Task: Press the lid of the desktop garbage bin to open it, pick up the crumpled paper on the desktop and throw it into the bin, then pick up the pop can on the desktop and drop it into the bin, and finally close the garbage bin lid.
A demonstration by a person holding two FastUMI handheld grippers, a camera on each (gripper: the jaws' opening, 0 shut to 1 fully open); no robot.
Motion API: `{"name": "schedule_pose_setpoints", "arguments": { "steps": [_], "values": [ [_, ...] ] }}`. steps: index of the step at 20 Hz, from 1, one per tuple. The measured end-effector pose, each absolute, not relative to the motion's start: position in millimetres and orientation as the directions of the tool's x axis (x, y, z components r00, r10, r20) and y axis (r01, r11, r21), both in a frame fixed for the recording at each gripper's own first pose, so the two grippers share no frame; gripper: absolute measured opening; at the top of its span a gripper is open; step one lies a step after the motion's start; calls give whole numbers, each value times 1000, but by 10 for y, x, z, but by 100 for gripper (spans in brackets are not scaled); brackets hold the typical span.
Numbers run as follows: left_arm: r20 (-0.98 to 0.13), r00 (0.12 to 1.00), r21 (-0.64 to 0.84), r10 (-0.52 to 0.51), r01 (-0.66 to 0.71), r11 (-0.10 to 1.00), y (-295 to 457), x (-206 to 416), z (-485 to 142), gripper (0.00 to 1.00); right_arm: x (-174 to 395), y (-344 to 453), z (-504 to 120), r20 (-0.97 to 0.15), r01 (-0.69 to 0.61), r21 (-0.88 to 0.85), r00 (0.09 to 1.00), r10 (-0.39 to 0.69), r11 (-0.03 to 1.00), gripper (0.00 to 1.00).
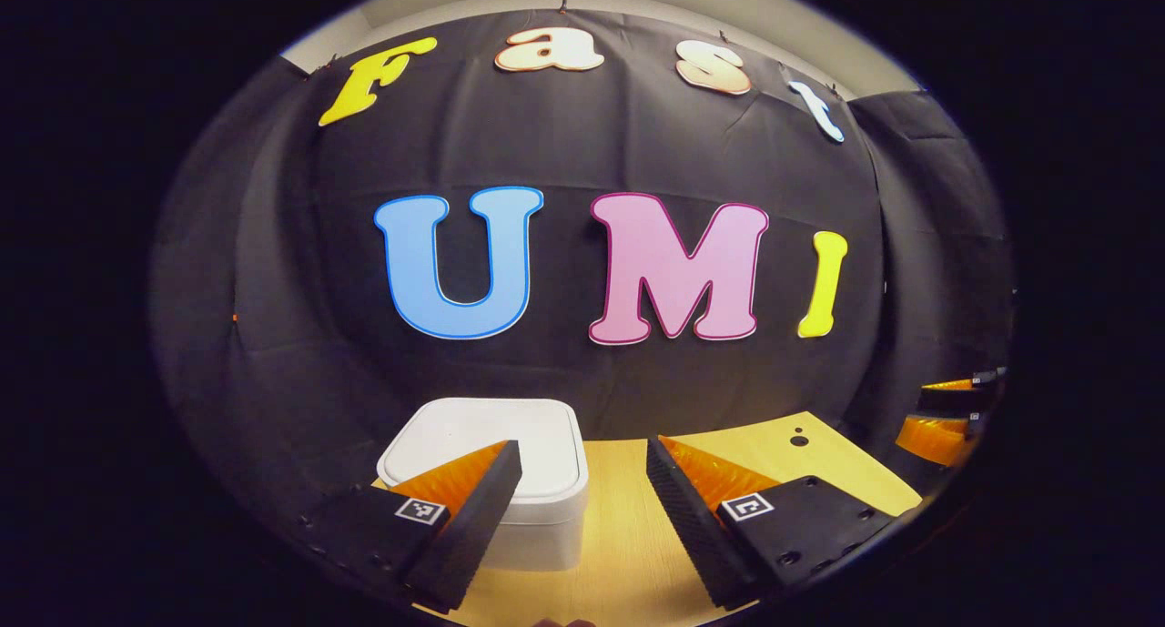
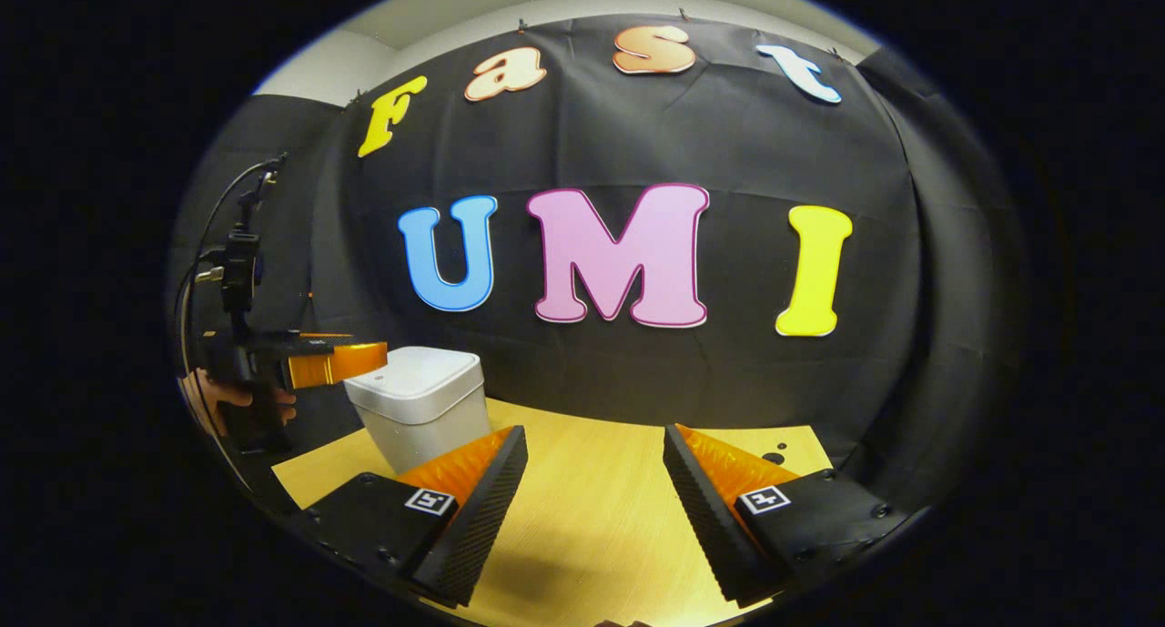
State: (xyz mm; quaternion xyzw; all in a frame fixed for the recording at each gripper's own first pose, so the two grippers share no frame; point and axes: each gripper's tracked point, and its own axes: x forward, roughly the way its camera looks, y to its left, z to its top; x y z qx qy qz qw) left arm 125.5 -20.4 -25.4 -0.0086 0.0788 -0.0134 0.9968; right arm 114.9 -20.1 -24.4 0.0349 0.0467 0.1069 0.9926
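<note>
White, rigid plastic, the garbage bin (image 1: 510, 481) sits lid-down on the wooden desktop (image 1: 628, 536) just ahead of the spread, empty left gripper (image 1: 582, 518), likely light enough to skid, so pressing mid-lid looks safest.

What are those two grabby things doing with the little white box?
A person holds a pair of tongs in each hand over a wooden table. The left tongs hover open just above the white bin, whose lid looks shut. The right tongs are open too, holding nothing, off to the bin's side.
</note>
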Motion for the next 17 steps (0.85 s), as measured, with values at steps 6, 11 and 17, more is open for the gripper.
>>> {"name": "schedule_pose_setpoints", "arguments": {
  "steps": [6,11,17],
  "values": [
    [-117,990,22,-75,78,997,-393,692,-122,95,895,-103,38,-28,-160,78,986,163,984,97],
    [-69,993,8,-97,98,995,-349,342,19,96,522,-38,235,10,-86,67,996,86,994,96],
    [-24,993,1,-118,118,993,-320,50,95,96,141,25,357,50,-45,45,998,42,998,96]
  ]
}}
